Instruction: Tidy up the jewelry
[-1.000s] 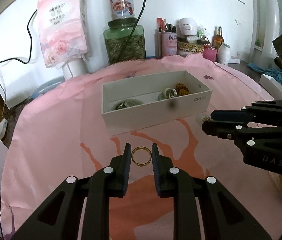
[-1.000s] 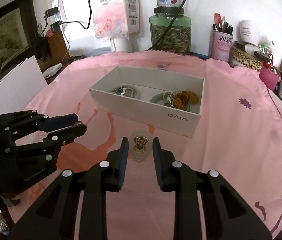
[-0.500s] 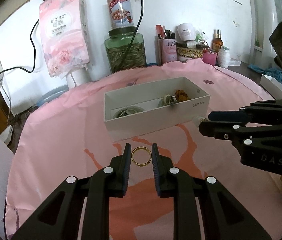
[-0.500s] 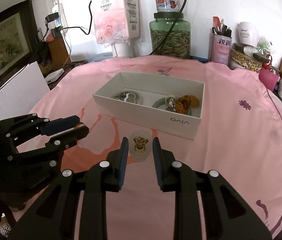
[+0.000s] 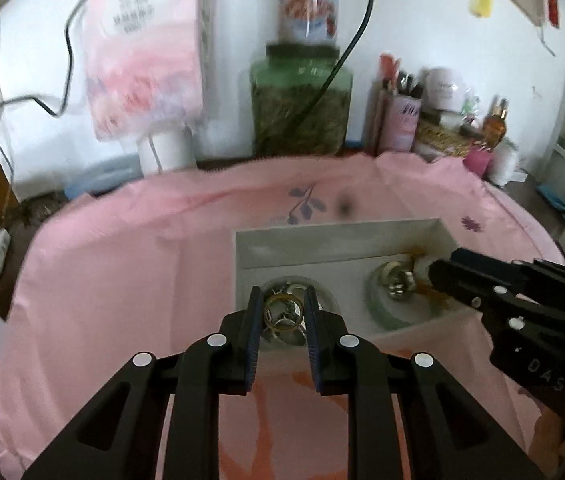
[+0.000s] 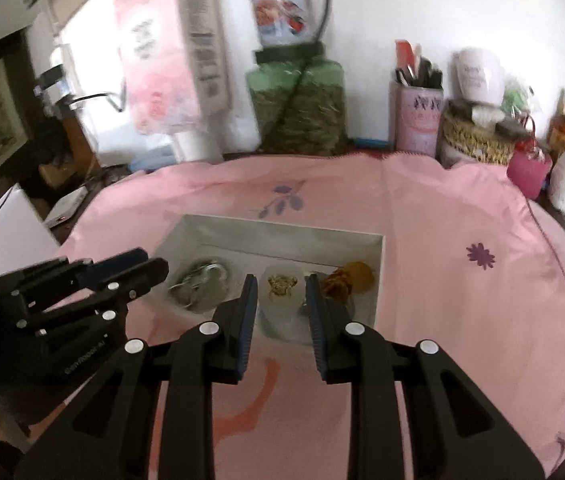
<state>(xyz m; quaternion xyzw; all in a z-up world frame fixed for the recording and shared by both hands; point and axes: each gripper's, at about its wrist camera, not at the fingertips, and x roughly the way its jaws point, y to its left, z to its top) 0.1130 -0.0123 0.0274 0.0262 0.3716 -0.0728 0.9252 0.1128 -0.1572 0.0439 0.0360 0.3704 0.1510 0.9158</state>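
A white open box (image 5: pixel 338 242) (image 6: pixel 282 230) sits on the pink cloth. My left gripper (image 5: pixel 281 310) is shut on a gold ring (image 5: pixel 282 307) and holds it over the box's left end, above a small dish of silver jewelry (image 5: pixel 288 334). My right gripper (image 6: pixel 281 294) is shut on a clear disc with a gold ornament (image 6: pixel 281 286) and holds it over the box's right part, beside amber pieces (image 6: pixel 348 280). The silver jewelry (image 6: pixel 200 284) lies at the box's left. Each gripper shows in the other's view: the right one (image 5: pixel 442 276), the left one (image 6: pixel 150 270).
A green jar (image 6: pixel 298 108) with a can on top, a tissue pack (image 6: pixel 170 56), a pink pen cup (image 6: pixel 418 120), a woven basket (image 6: pixel 476 136) and bottles crowd the table's back edge. A white carton (image 6: pixel 18 224) stands at the left.
Both grippers have lifted their pieces off the cloth and moved forward over the white box. The views are now blurred and closer to the box.
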